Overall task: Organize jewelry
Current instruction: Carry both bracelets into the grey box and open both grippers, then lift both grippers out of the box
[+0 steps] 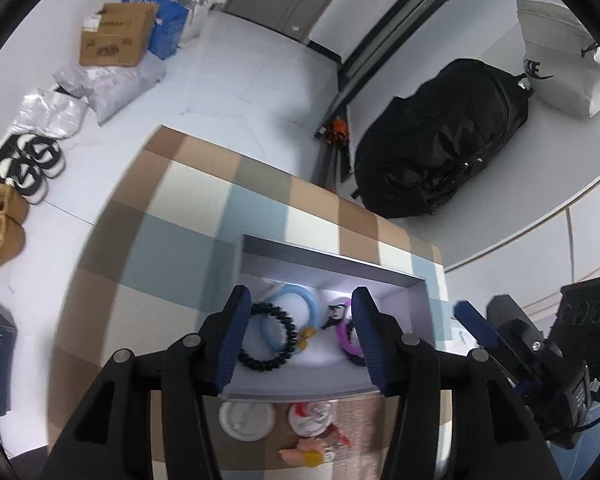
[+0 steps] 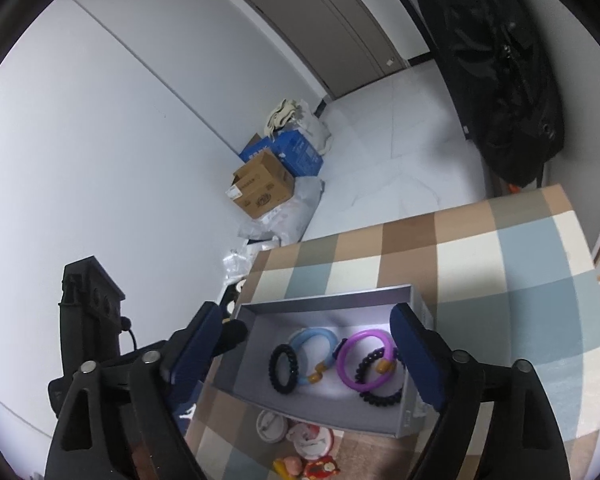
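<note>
A grey open box (image 1: 332, 261) (image 2: 324, 300) stands on the checkered tablecloth (image 1: 172, 248). Inside lie a black bead bracelet (image 1: 266, 342) (image 2: 284, 368), a light blue ring bracelet (image 1: 300, 300) (image 2: 316, 342) with amber beads, a purple bracelet (image 1: 346, 340) (image 2: 358, 360) and a second dark bead bracelet (image 2: 380, 396). My left gripper (image 1: 300, 294) hangs open over the box with nothing pressed between its fingers. My right gripper (image 2: 306, 309) stands wide open, its fingers to either side of the box and empty. In the left wrist view it shows at the right (image 1: 486, 316).
Two small round lidded containers (image 1: 246, 420) (image 1: 310, 420) and little figurines (image 1: 312, 454) sit in front of the box. A black backpack (image 1: 440, 140) lies beyond the table. Cardboard boxes (image 1: 112, 36), bags and shoes (image 1: 32, 164) line the floor by the wall.
</note>
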The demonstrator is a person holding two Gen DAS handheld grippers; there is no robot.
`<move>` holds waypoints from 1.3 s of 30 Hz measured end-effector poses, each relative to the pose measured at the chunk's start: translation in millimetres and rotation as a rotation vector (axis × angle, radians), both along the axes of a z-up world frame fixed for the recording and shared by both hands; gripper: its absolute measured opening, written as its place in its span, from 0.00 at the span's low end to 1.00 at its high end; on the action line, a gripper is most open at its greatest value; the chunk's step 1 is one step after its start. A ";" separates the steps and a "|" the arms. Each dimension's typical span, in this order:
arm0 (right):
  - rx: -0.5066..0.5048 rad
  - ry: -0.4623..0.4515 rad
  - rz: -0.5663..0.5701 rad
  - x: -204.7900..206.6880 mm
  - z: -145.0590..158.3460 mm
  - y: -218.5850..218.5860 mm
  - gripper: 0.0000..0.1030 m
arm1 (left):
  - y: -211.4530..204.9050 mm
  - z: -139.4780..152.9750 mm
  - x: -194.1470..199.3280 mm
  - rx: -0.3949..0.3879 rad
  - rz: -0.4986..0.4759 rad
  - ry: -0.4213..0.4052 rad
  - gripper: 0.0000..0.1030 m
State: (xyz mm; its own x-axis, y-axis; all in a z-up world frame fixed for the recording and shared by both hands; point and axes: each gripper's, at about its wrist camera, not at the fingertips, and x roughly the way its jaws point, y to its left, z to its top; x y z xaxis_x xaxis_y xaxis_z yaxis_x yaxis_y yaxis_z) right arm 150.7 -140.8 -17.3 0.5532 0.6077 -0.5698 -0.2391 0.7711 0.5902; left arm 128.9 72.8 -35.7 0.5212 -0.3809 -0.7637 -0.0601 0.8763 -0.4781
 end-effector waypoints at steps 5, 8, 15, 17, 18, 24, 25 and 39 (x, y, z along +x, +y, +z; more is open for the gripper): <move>-0.025 0.003 -0.033 -6.8 0.6 -6.6 0.98 | 6.1 3.1 -8.8 0.017 0.023 -0.018 0.49; -0.033 -0.008 -0.041 -12.7 1.9 -9.1 1.00 | 7.1 5.2 -13.2 0.041 0.025 -0.020 0.49; -0.087 -0.055 -0.019 -28.4 9.0 -2.1 1.00 | 2.4 7.6 -30.2 0.129 0.017 -0.048 0.50; -0.101 -0.073 -0.010 -33.9 11.5 0.9 1.00 | -0.6 8.5 -36.3 0.141 0.001 -0.064 0.51; -0.115 -0.084 -0.007 -36.8 12.3 2.5 1.00 | -1.6 8.9 -39.1 0.148 -0.007 -0.073 0.52; -0.170 -0.106 0.002 -56.5 10.3 4.0 1.00 | -10.9 5.1 -57.1 0.231 -0.045 -0.110 0.68; -0.175 -0.105 0.000 -60.6 8.8 2.8 1.00 | -12.8 3.8 -60.6 0.250 -0.047 -0.113 0.68; -0.235 -0.085 -0.011 -97.8 -6.0 -12.2 1.00 | -26.7 4.0 -90.6 0.329 -0.025 -0.172 0.68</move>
State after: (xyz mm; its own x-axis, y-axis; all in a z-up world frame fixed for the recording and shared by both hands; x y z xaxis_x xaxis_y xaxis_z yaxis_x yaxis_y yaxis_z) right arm 52.9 -153.0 -23.4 0.6109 0.4579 -0.6458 -0.2709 0.8874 0.3729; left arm 38.3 46.1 -31.7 0.6462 -0.1443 -0.7494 0.0203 0.9849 -0.1722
